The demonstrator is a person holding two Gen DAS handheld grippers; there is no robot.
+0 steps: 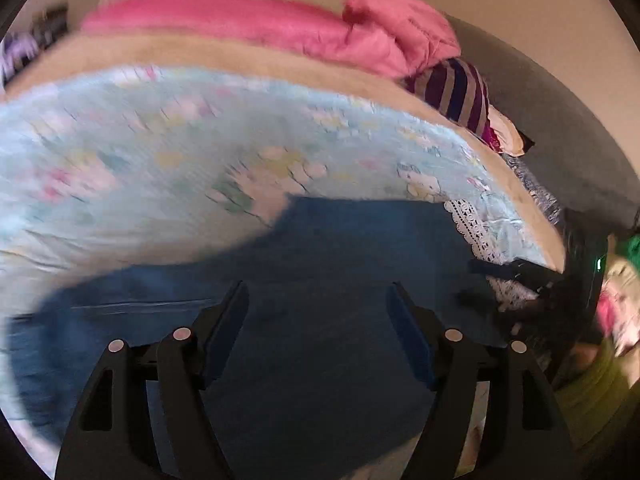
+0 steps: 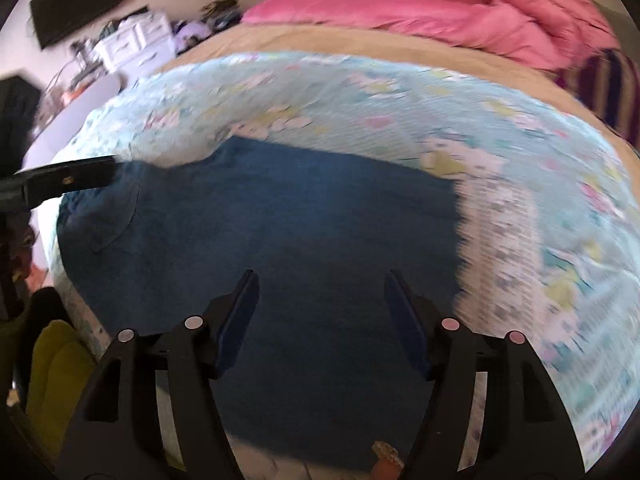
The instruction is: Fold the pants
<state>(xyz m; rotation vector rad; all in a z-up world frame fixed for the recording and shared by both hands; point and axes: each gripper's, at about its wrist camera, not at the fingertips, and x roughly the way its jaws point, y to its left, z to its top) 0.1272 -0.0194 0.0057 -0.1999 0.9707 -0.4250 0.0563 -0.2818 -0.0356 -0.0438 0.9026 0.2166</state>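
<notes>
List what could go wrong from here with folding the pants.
1. Both views are motion-blurred, so the left gripper and right gripper, both open above the blue pants, may close off target.
2. The pants lie on a loose patterned sheet; a deep pinch could catch it too.
3. The pants' near edge sits by the bed's edge, so a tug could drag them off.

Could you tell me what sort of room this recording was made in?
Most likely a bedroom at home: the blue pants lie on a bed with a patterned sheet, a pink comforter is heaped at the far end, and a white dresser stands by the wall.
</notes>
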